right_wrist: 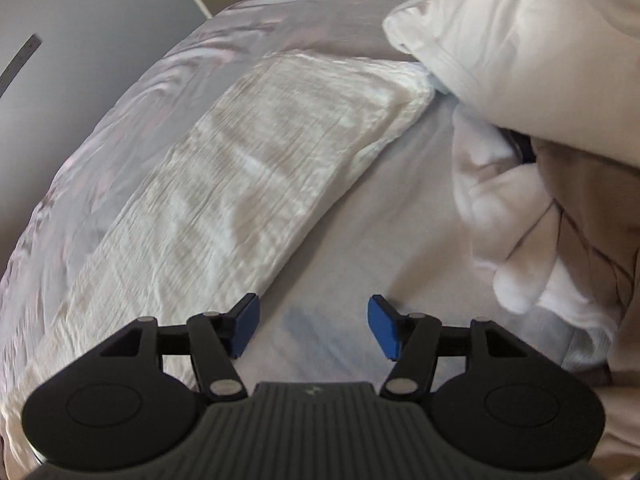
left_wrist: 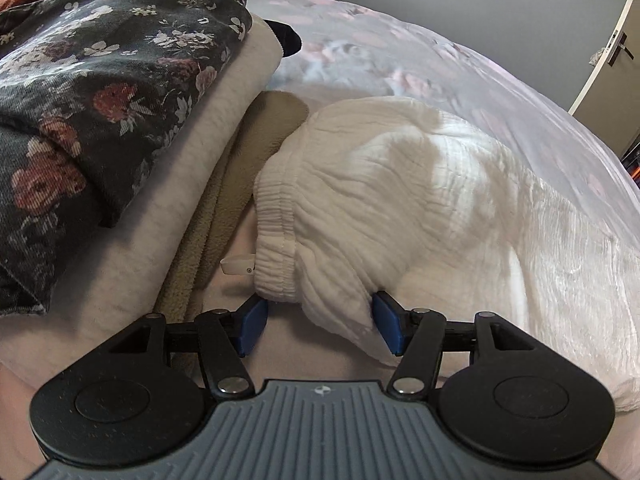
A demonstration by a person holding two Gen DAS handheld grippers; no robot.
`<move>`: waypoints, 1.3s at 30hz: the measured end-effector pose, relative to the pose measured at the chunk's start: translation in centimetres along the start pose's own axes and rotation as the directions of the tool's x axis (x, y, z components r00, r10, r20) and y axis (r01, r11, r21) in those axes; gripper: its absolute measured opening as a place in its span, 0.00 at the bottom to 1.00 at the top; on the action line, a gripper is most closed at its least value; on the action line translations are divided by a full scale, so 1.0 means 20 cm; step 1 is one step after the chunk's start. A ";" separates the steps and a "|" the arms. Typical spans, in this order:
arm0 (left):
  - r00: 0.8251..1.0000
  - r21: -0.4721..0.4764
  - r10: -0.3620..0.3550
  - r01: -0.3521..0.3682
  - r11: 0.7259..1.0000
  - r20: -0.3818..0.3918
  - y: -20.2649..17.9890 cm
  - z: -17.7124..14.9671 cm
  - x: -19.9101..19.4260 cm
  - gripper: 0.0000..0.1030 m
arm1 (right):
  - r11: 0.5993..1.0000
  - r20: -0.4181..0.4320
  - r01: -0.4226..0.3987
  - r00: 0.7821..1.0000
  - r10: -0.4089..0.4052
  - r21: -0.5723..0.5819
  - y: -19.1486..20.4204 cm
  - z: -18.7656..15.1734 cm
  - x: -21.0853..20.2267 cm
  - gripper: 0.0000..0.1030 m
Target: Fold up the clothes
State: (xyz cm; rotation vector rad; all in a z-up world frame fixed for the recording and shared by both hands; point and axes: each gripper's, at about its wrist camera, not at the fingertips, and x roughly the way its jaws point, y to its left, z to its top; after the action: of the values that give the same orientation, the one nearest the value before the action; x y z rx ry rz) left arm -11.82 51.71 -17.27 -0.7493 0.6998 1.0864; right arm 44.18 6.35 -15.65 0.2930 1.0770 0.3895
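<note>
A white crinkled garment [left_wrist: 400, 208] with an elastic waistband lies on the bed, bunched up at the waistband end. My left gripper [left_wrist: 320, 322] is open, its blue pads either side of a fold at the garment's near edge by the waistband. In the right wrist view the same garment [right_wrist: 248, 184] lies stretched out flat along the bed. My right gripper [right_wrist: 312, 328] is open and empty, just off the garment's near right edge, over bare sheet.
A stack of folded clothes, a dark floral piece [left_wrist: 100, 92] on top of grey [left_wrist: 160, 216] and beige ones, lies left of the garment. A white pillow [right_wrist: 532, 40] and rumpled white and brown cloth [right_wrist: 560, 240] lie at the right. A door [left_wrist: 612, 52] stands beyond the bed.
</note>
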 end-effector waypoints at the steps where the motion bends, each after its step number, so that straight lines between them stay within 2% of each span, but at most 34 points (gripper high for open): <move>1: 1.000 0.011 0.001 -0.001 1.000 0.002 0.00 0.00 0.00 0.56 | 0.999 0.002 0.001 1.000 -0.001 0.039 -0.03 0.05 0.03 0.61; 4: 1.000 0.034 0.008 -0.008 0.999 0.005 -0.01 -0.01 0.01 0.56 | 0.994 0.057 0.028 0.998 -0.034 0.107 -0.05 0.17 0.10 0.61; 16: 1.000 0.021 0.004 -0.004 1.000 0.005 -0.01 0.01 0.02 0.57 | 0.980 0.151 0.130 0.977 -0.153 0.153 -0.07 0.46 0.29 0.55; 19: 1.000 0.021 0.005 -0.005 1.000 0.006 -0.01 0.01 0.02 0.57 | 0.978 0.168 0.151 0.970 -0.175 0.146 -0.07 0.50 0.31 0.45; 22: 1.000 0.020 0.004 -0.004 1.000 0.005 -0.01 0.00 0.02 0.57 | 0.978 0.186 0.152 0.966 -0.177 0.142 -0.05 0.51 0.31 0.21; 23: 1.000 0.018 0.004 -0.004 1.000 0.005 -0.01 0.01 0.02 0.57 | 0.979 0.192 0.143 0.967 -0.169 0.142 -0.04 0.51 0.30 0.11; 28: 1.000 0.011 0.002 -0.002 1.000 0.001 -0.01 0.01 0.01 0.57 | 0.996 0.269 0.079 0.959 -0.090 0.050 0.13 0.49 0.17 0.08; 32: 1.000 0.002 -0.001 0.002 1.000 -0.005 -0.01 0.02 0.00 0.57 | 0.998 0.295 -0.020 0.955 0.037 -0.061 0.42 0.47 -0.02 0.08; 35: 1.000 0.011 0.001 -0.001 1.000 -0.008 -0.01 0.03 -0.03 0.57 | 0.982 0.296 -0.101 0.944 0.146 -0.161 0.68 0.40 -0.18 0.08; 39: 1.000 -0.004 -0.008 0.008 1.000 0.003 0.01 0.05 -0.09 0.57 | 0.940 0.276 -0.205 0.919 0.281 -0.274 1.03 0.25 -0.38 0.08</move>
State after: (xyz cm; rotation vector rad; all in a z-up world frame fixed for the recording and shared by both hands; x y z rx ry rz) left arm -12.46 51.56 -15.29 -0.7531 0.6919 1.0813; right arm 42.12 21.21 1.25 0.2628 0.6740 0.6705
